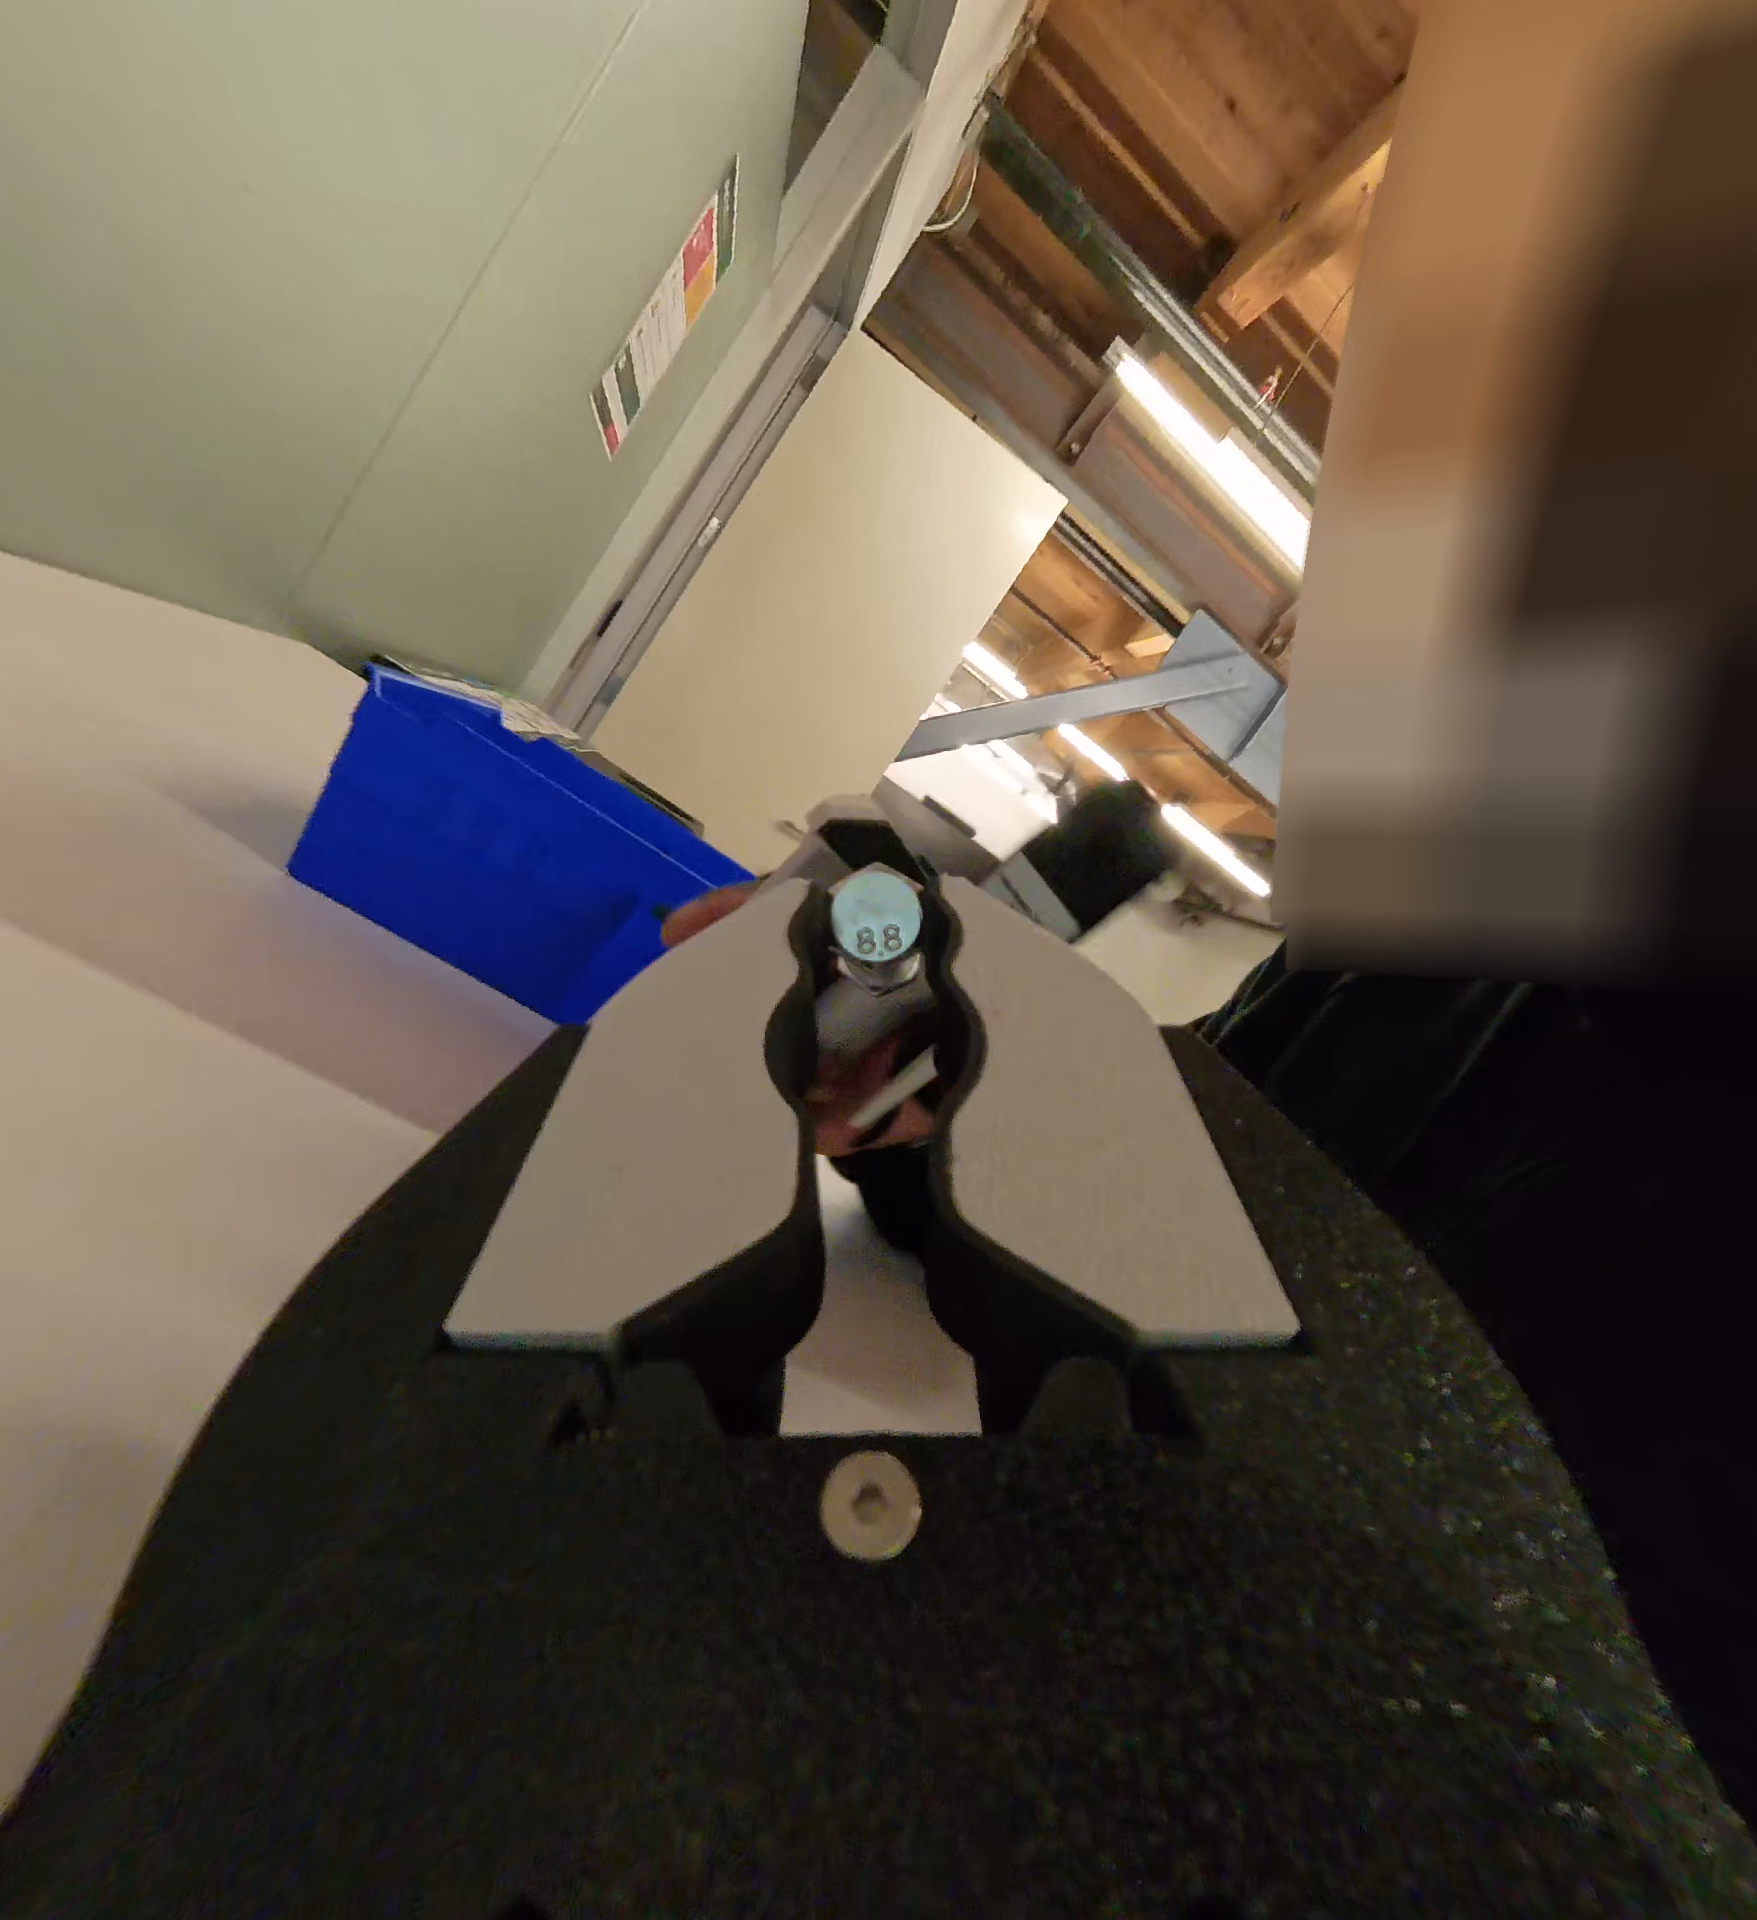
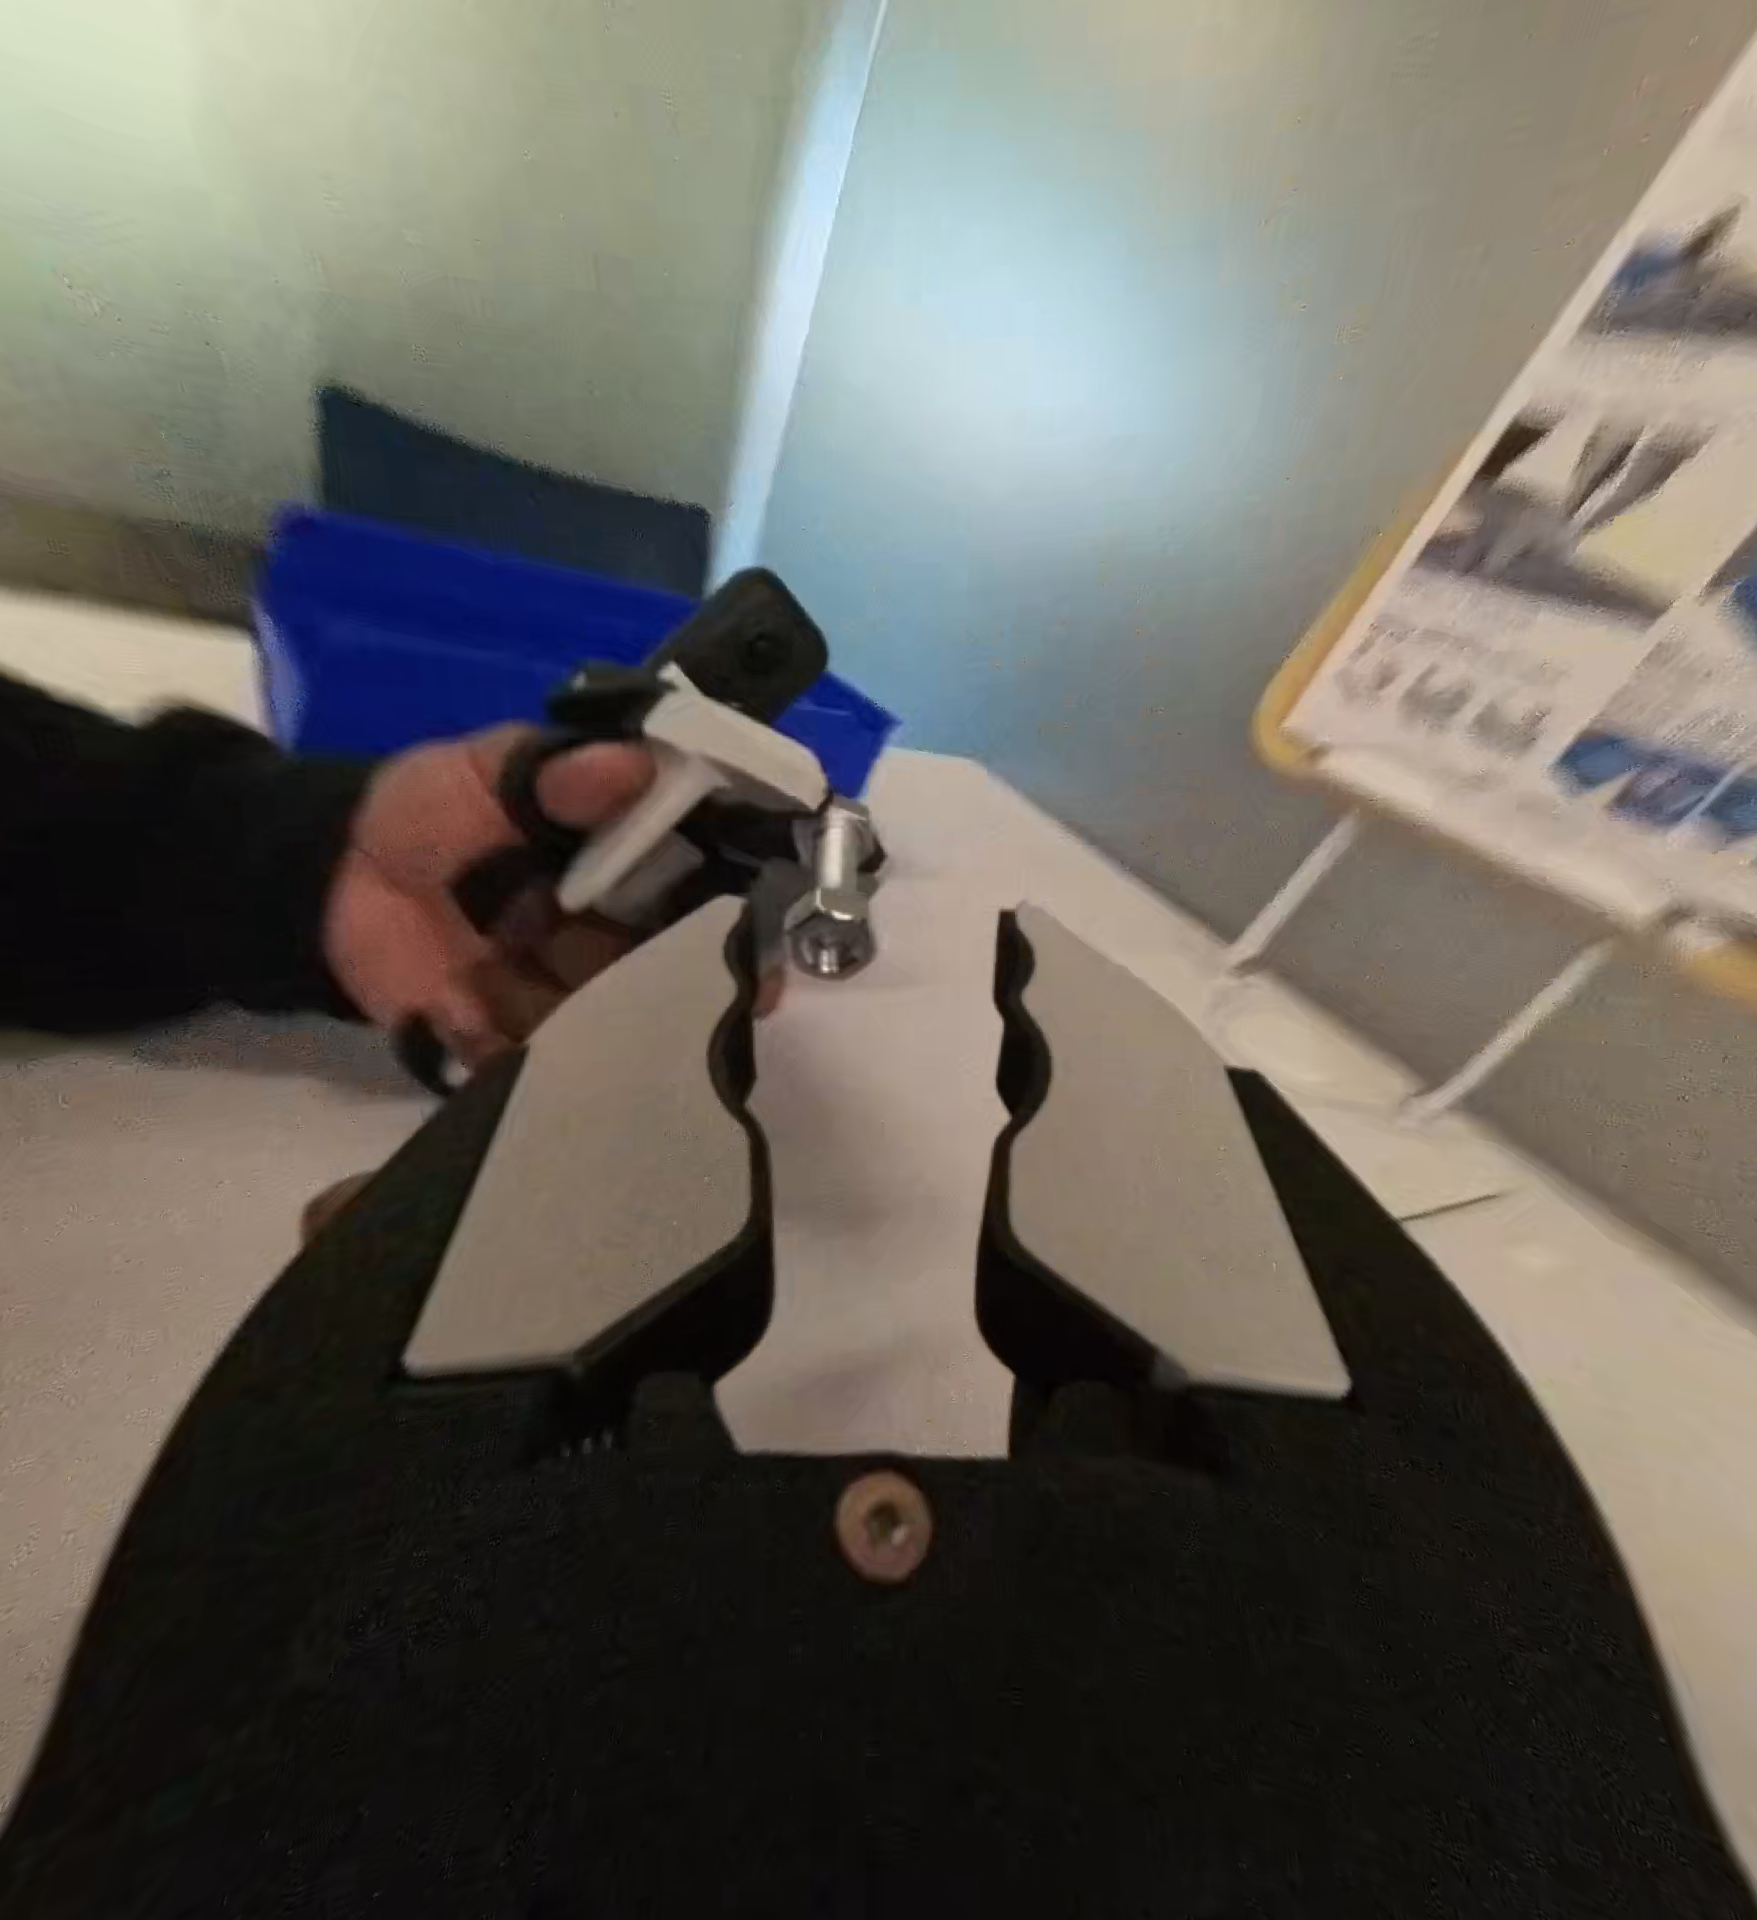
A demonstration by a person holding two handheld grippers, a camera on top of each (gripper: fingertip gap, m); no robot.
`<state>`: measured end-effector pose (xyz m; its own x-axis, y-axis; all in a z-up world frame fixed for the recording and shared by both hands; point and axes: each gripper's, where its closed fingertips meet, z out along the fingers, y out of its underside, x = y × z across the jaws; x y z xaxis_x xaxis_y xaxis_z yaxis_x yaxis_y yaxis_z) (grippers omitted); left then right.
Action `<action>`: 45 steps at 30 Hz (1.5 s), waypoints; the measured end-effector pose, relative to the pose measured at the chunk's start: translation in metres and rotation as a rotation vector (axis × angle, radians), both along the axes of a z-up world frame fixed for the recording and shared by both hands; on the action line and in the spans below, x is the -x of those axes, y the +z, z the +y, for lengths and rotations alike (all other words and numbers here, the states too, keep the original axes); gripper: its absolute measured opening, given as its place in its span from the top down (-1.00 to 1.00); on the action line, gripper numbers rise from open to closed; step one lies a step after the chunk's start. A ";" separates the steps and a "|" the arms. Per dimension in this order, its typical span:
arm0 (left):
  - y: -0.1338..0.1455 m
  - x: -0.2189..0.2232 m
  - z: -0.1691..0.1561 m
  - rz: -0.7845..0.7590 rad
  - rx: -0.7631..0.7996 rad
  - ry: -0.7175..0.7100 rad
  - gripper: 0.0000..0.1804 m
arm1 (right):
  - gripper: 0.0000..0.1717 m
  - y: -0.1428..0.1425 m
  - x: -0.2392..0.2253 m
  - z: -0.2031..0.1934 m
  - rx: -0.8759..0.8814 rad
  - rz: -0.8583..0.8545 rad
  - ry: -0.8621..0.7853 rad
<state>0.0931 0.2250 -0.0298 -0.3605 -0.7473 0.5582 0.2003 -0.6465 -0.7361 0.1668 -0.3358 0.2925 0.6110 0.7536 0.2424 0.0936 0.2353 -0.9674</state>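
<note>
Left gripper (image 1: 876, 935) is clamping a silver bolt (image 1: 875, 928) carrying 1 nut (image 2: 832, 925), just beside the blue bin (image 1: 500, 831). Right gripper (image 2: 879, 971) is gaping, nothing between its pads, near that bolt.

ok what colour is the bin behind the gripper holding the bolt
Bright blue bin, clearest in the left wrist view.

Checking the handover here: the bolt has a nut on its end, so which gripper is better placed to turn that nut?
Probably the right gripper: its jaws stand open and bare, right beside the nut. The left gripper is already clamped on the bolt.
</note>
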 end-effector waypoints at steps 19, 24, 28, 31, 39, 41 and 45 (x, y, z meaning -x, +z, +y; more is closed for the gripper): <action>-0.010 -0.008 -0.005 0.045 0.047 -0.051 0.81 | 0.45 -0.023 0.002 0.000 -0.426 -0.420 -0.165; -0.005 -0.003 -0.001 0.038 -0.067 0.029 0.82 | 0.38 -0.020 0.007 0.001 0.254 0.082 0.106; -0.006 -0.005 -0.006 0.060 -0.134 0.039 0.81 | 0.77 -0.033 0.016 -0.004 0.531 0.212 0.243; -0.008 -0.006 -0.006 0.071 -0.094 0.013 0.82 | 0.79 -0.034 0.012 0.000 0.274 0.039 0.120; -0.010 -0.008 -0.007 0.060 -0.021 -0.020 0.81 | 0.68 -0.026 -0.002 0.001 -0.546 -0.528 -0.257; -0.006 -0.005 -0.004 0.036 -0.037 0.000 0.81 | 0.52 -0.023 -0.003 0.004 -0.255 -0.289 -0.153; -0.004 -0.003 -0.002 0.043 -0.109 0.045 0.82 | 0.35 -0.018 0.001 0.000 0.336 0.201 0.145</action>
